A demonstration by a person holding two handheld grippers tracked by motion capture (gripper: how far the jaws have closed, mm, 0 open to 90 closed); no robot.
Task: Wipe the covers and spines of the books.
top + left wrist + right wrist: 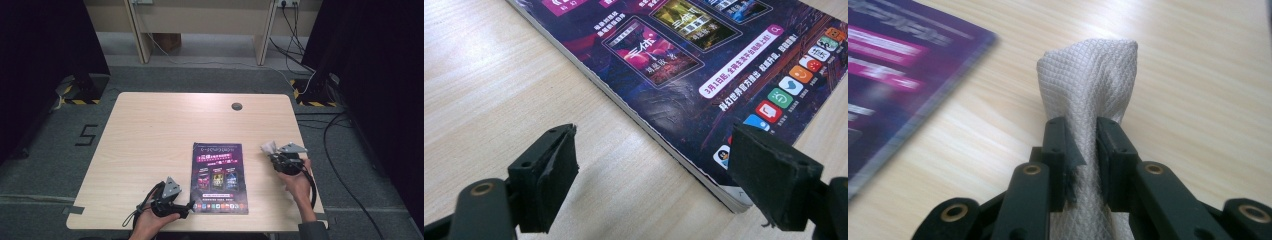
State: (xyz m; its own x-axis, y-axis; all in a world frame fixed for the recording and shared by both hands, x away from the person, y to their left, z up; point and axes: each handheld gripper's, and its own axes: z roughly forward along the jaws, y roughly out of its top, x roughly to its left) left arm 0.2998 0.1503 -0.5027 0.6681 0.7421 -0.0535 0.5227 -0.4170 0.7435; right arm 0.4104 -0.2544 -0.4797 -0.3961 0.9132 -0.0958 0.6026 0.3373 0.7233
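A purple magazine (220,176) lies flat near the table's front edge; its near corner (704,100) lies between my left gripper's wide-apart jaws. My left gripper (191,205) stands open at the magazine's lower left corner, low over the wood, with nothing pressed. My right gripper (267,150) hovers to the right of the magazine, shut on a bunched white cloth (268,147). The cloth (1091,90), with a diamond weave, sticks up out of the pinching jaws. The magazine's blurred edge (893,75) lies at the left of the right gripper view.
The light wooden table (150,130) has a small round grommet (237,106) near its far edge. Cables (330,135) run over the floor at the right, and a wooden frame (200,25) stands behind the table.
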